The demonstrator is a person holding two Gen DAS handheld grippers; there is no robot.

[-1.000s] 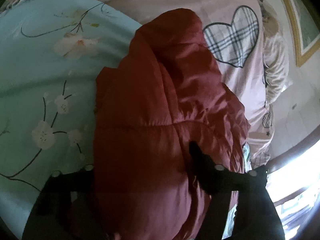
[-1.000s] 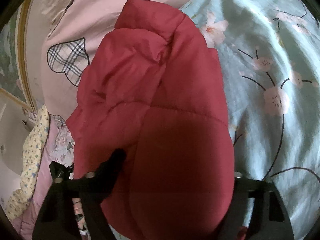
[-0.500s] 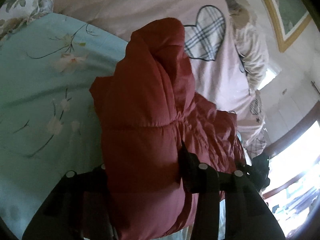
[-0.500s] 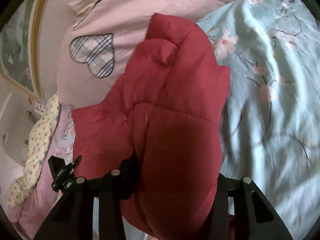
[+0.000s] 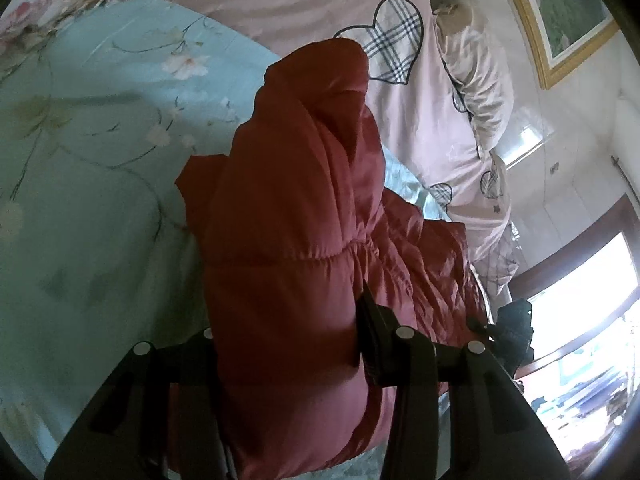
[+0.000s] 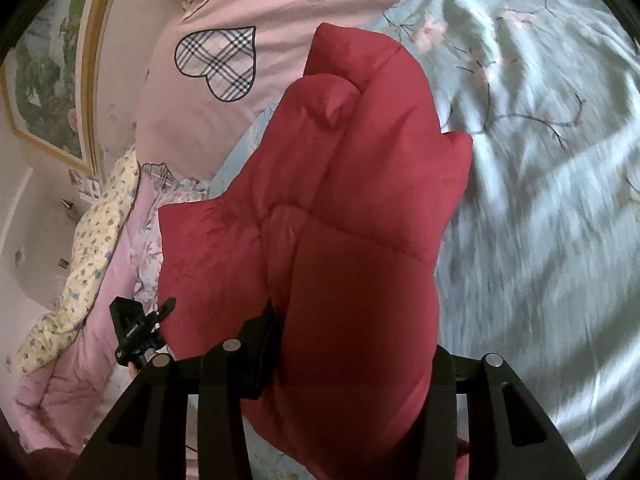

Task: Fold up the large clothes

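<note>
Home bedroom: floral bedsheet, pink duvet, framed painting.

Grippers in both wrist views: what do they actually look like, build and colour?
Both are matte black. The left gripper and right gripper each have flat angular finger arms with cut-out slots and round silver bolt heads. The other unit shows in each view as a small black clamp-like block. No cables or sleeves are visible.

Jacket on bedsheet, quilt behind it (framed picture beyond, on wall).
</note>
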